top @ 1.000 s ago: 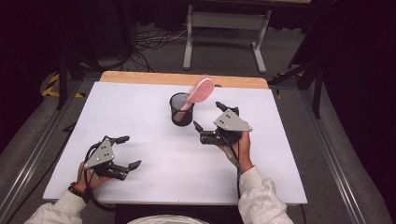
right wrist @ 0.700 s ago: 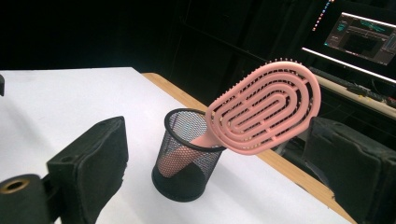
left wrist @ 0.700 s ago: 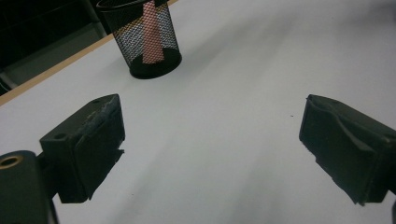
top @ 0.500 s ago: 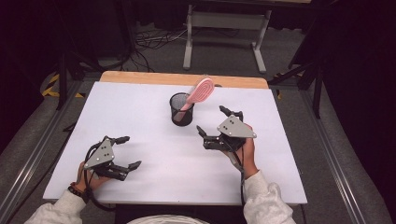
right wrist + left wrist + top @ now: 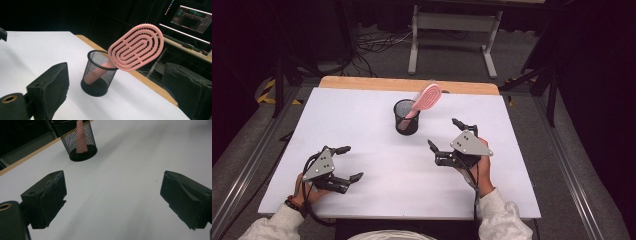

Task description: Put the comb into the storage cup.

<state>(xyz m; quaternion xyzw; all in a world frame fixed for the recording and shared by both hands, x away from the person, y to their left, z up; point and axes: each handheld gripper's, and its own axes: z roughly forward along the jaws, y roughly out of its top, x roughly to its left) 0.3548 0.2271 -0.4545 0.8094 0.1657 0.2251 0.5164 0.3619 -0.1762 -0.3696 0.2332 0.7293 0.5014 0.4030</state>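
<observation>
Here the brush (image 5: pixel 426 100) leans handle-down in the cup (image 5: pixel 406 117); both grippers, left (image 5: pixel 347 162) and right (image 5: pixel 445 134), gape empty, apparently released.

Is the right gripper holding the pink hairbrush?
No: in the high view the right gripper sits open on the table, apart from the pink hairbrush, which stands handle-down in the black mesh cup.

I am working at a white table (image 5: pixel 362 120); a black mesh cup (image 5: pixel 406 117) is standing upper-centre in the frame.
</observation>
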